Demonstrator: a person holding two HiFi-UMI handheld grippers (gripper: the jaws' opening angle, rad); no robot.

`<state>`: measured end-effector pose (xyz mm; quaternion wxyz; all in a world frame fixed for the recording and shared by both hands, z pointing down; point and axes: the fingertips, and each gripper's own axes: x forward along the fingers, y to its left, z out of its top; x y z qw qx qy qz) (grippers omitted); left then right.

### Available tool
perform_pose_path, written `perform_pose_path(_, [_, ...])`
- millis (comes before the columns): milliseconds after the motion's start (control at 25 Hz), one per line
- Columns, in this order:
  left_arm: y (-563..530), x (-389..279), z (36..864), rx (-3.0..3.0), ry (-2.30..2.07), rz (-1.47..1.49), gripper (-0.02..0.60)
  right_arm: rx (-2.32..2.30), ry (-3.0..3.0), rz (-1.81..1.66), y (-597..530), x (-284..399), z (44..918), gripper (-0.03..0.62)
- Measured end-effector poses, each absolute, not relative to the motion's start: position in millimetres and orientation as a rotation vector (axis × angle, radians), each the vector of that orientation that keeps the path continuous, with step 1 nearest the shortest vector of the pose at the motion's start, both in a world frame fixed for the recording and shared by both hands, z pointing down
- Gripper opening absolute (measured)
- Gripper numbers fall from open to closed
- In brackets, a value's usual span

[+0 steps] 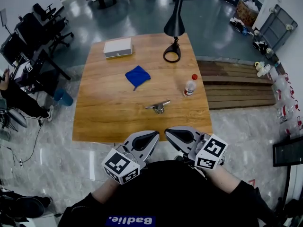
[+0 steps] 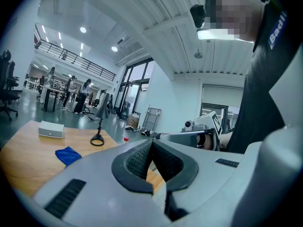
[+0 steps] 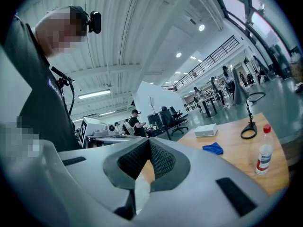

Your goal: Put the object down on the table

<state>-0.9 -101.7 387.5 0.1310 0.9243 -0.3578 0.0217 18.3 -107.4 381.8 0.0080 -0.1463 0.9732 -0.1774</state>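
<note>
A small metal object (image 1: 158,107) lies on the wooden table (image 1: 109,122), near the middle of its front half. No gripper touches it. My left gripper (image 1: 155,135) and right gripper (image 1: 167,132) hover side by side just off the table's front edge, close to the person's body. Both are shut with nothing between their pads. In the left gripper view the ribbed jaws of the left gripper (image 2: 151,144) meet at the tips. The right gripper (image 3: 149,141) looks the same in its own view. The metal object does not show in either gripper view.
A blue cloth (image 1: 137,75) lies mid-table, with a white box (image 1: 118,47) at the back left. A black desk lamp (image 1: 174,25) stands at the back right and a red-capped bottle (image 1: 190,85) at the right. Office chairs (image 1: 33,32) and people stand off to the left.
</note>
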Motion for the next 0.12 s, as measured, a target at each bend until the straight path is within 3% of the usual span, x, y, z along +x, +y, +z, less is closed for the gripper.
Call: perform_pose_path(120, [-101.5,-1.1,387.5,2.685,-1.037,0.065,0.006,-0.462,3.043,-0.555,-107.3,18.5,382.1,0.005])
